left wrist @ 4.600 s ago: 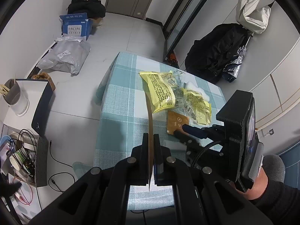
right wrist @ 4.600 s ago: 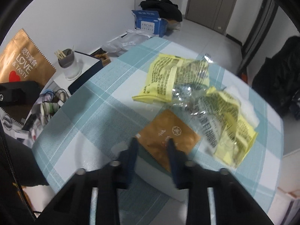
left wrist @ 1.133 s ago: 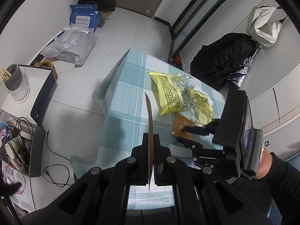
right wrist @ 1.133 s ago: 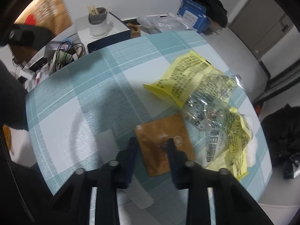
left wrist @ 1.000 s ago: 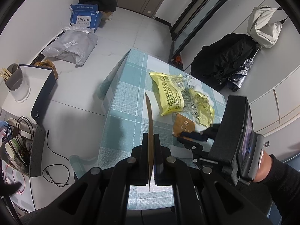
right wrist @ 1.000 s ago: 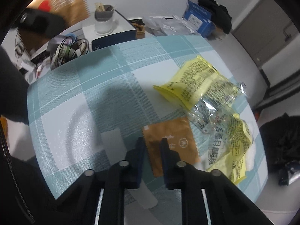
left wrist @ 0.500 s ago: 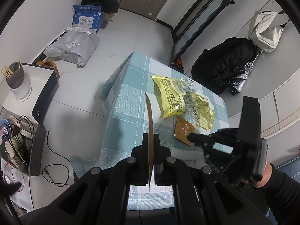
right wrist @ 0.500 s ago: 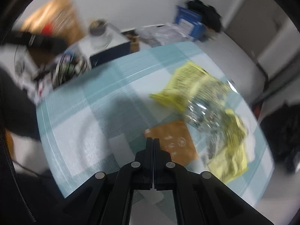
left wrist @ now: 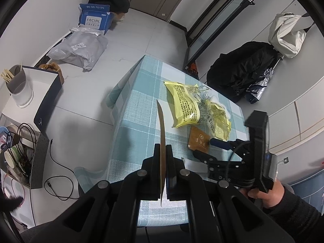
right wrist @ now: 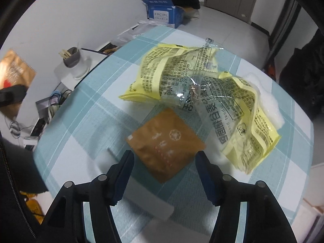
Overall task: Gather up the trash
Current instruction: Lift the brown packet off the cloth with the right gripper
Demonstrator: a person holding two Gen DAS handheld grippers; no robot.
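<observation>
Left wrist view: left gripper point(left wrist: 163, 151) with fingers pressed together, pinching a thin brown packet point(left wrist: 161, 129) seen edge-on, standing up from the grip and bowing a little. Beyond it the bench point(left wrist: 139, 109), under a teal checked cloth. Toward the bench's far right corner, a crumpled yellow wrapper point(left wrist: 186, 107) with a second yellow wrapper point(left wrist: 219, 119) touching it on the right. Just nearer than these, lying flat, the brown sachet point(left wrist: 199, 141). Right gripper point(left wrist: 205, 148) coming in from the right edge, held by a hand point(left wrist: 267, 192), one finger on each side of the sachet, not closed on it.

Right wrist view: right gripper point(right wrist: 164, 159) with fingers spread wide, having just been opening, the brown sachet point(right wrist: 166, 144) between them and untouched by either pad. Yellow wrappers point(right wrist: 168, 77) just beyond, one overlapping the sachet's far corner with its clear film. Something white point(right wrist: 269, 101) tucked under the far wrapper, probably tissue.

Handling, as a judgement: sachet light, thin, limp and glossy, likely to slide or buckle rather than lift; best taken at the nearest corner or edge, fingers scraping low to the cloth. Wrappers crinkly, springy, nearly weightless; best pinched at a raised fold.

Hard to make out: print on the sachet blurred; a pale flat slip point(right wrist: 145, 194) near the bench's near edge, partly hidden under the fingers; held packet's face visible only small and blurred at the far left of the right view.
</observation>
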